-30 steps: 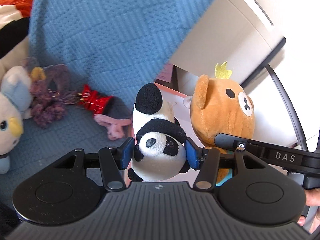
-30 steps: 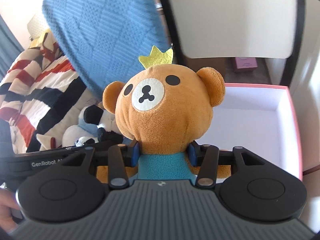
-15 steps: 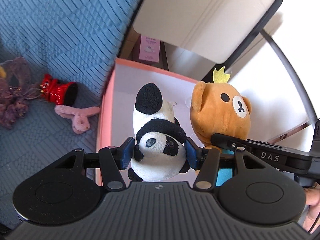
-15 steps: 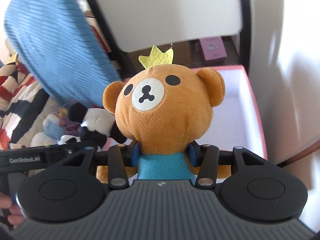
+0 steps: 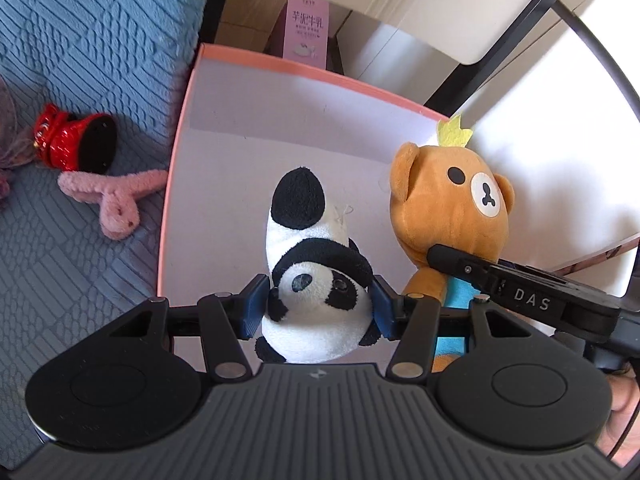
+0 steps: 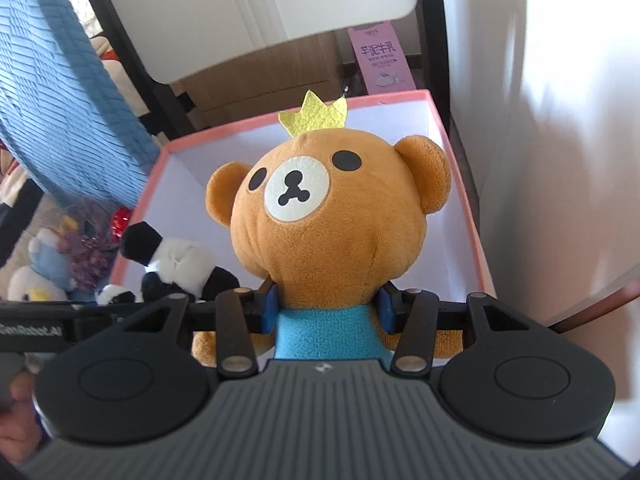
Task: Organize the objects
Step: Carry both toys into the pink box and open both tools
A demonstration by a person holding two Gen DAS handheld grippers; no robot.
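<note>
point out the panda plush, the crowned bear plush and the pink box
panda plush (image 5: 320,300), left wrist view, on its white face
crowned bear plush (image 6: 332,224), right wrist view, on its brown head
pink box (image 5: 280,63), left wrist view, on its far rim

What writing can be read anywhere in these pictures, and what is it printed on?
"DAS": on the black side of the right gripper, seen from the left wrist.
"GenRobot.AI", blurred and cut off at the edge: on the left gripper.
"芋泥牛乳": on the purple carton behind the pink box; its smaller lines are unreadable.
</note>
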